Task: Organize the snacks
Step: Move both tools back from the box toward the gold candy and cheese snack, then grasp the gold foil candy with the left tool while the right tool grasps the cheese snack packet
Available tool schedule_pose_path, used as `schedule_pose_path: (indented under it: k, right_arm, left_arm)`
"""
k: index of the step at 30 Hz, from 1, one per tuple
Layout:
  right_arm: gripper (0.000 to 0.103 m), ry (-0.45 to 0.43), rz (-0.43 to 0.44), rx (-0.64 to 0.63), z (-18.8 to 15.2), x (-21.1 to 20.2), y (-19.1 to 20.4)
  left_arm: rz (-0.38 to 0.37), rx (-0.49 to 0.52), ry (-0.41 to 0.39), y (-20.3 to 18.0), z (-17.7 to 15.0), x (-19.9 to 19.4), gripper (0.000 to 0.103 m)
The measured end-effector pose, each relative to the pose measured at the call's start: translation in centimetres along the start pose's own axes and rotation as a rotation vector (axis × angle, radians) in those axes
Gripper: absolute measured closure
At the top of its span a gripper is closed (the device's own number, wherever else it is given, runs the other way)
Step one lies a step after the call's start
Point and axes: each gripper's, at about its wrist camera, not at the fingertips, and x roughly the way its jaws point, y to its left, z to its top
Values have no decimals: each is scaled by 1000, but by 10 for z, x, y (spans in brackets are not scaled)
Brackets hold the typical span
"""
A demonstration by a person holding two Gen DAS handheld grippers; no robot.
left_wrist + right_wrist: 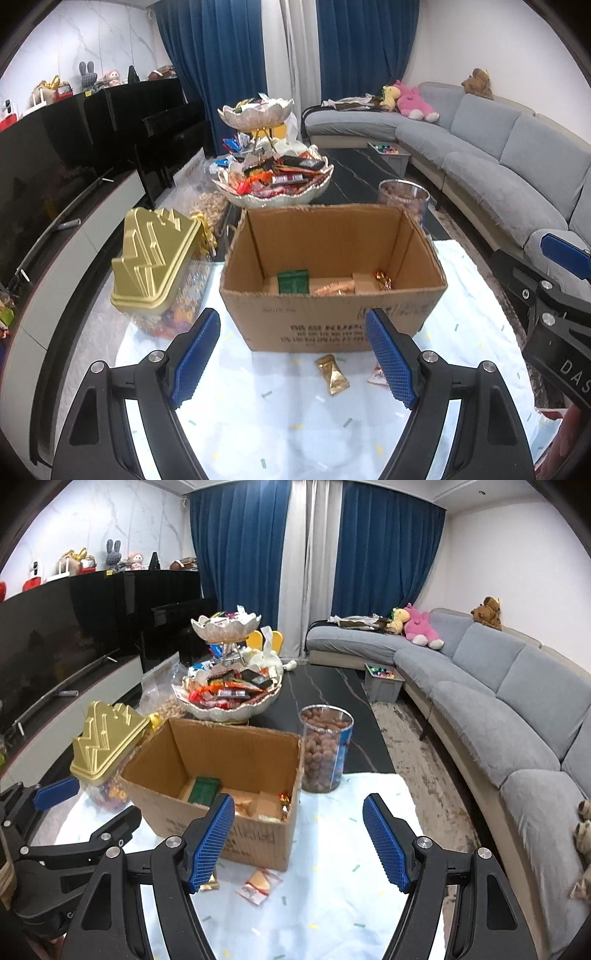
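Right now I am hovering both grippers over the counter's near edge, between pickups. The left gripper (291,354) and right gripper (299,840) are both holding their fingers apart, gripping nothing. A gold-wrapped candy (331,373) and a clear snack packet (259,882) are lying just before the cardboard box (332,314). Next, I judge, I am lowering onto the candy and closing.

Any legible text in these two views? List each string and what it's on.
"DAS": white letters on the black body of the right claw, cut off at the frame edge.
Cardboard box, front face: rows of printed characters, too blurred to read in either view.
Gold wrapped snack and clear packet on the cloth: no readable print.
Snack wrappers in the tiered bowl: too small to read.
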Motion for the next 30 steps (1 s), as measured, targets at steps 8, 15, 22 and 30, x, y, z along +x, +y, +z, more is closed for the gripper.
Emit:
schedule_pose_path:
  k: [8, 15, 22, 30]
  right_arm:
    - [30, 31, 6, 1, -23, 10, -2]
    - [30, 69, 9, 12, -46, 25, -7]
    - [30, 103, 30, 39, -63, 40, -7]
    - [30, 170, 61, 59, -90, 69, -7]
  left_arm:
    - [13, -2, 26, -7, -24, 13, 22]
    - [27, 6, 39, -12, -41, 28, 22]
    - [30, 33, 49, -19, -61, 48, 22]
    - [18, 36, 93, -23, -77, 76, 23]
